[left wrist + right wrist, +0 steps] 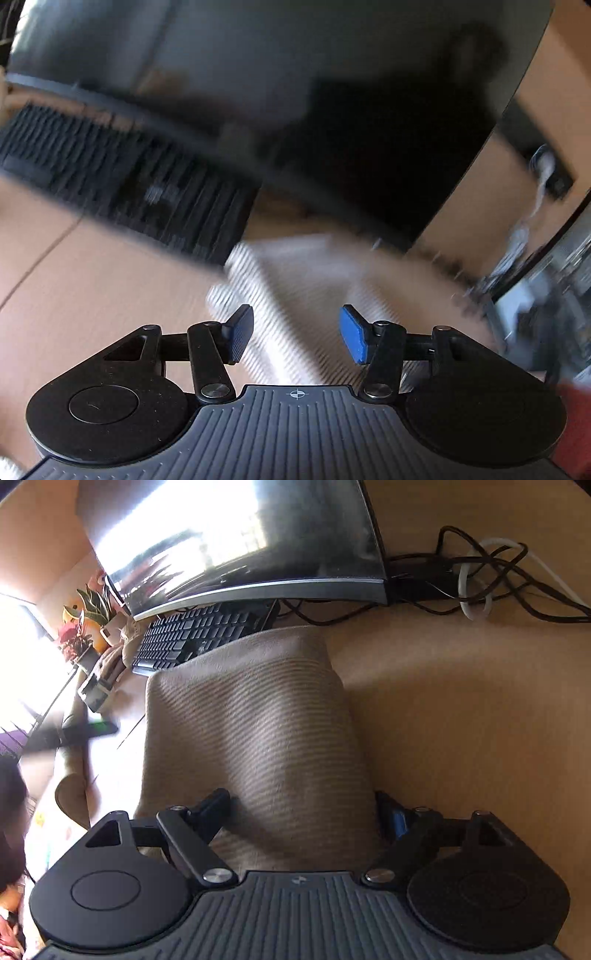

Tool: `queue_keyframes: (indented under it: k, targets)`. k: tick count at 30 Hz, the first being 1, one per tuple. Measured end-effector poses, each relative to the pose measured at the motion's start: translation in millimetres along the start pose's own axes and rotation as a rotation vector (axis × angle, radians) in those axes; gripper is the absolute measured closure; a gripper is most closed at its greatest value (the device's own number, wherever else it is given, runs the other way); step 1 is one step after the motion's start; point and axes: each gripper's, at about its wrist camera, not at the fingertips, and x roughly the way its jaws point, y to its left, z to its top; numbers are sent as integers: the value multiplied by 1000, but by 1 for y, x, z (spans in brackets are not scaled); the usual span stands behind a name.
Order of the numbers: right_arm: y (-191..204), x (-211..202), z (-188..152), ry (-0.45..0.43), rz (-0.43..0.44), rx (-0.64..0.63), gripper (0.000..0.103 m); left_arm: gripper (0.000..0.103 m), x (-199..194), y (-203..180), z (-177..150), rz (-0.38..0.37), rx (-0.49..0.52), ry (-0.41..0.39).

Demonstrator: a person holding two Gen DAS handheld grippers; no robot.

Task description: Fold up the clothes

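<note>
Right of the cloth point(258, 731) the desk point(461, 720) lies bare and passable. Behind the cloth, the keyboard point(184, 638) and monitor point(240, 539) block the way; tangled cables point(480, 576) crowd the far right corner; plants point(88, 616) stand left.

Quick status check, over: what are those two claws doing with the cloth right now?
Left gripper open, empty, above striped cloth. Right gripper wide, straddling the cloth; grip unclear. Keyboard touches cloth's far edge.
</note>
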Motion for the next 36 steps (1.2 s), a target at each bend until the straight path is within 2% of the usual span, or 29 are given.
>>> queue_keyframes:
  k: [3,6,8,11,14,16,19,22,25,27,32,34,36]
  targets:
    - [9,-8,-4,-21,-47,-63,19,45,22,-6,13,-14,23,10]
    - [34,-23,-7,-87,-120,-231,19,47,53,0,11,11,46,71]
    - [55,-32,-10,-127,-121,-335,19,49,67,9,5,25,44,99]
    - [80,-20,-18,-102,-120,-400,12,49,81,23,-4,31,28,121]
    - [104,9,-38,-66,-250,-557,0,47,87,28,-9,29,34,120]
    - [115,19,-50,-70,-315,-634,0,46,90,32,-10,17,20,118]
    - [113,15,-44,-64,-307,-584,0,46,89,37,-10,-6,1,109]
    - [96,-10,-27,-63,-201,-453,0,48,78,34,-7,-3,-21,90]
    - [62,-43,-13,-79,-71,-261,0,33,58,28,-6,8,-42,69]
    - [41,-55,-7,-90,-21,-130,0,30,47,25,-11,4,-39,75]
    - [-14,-33,-3,-56,38,188,0,36,45,26,-32,3,-30,130]
    - [-17,-19,-8,-28,51,224,1,34,49,31,-40,11,-27,153]
    - [-9,-12,-9,-11,22,190,7,34,53,36,-42,12,-32,164]
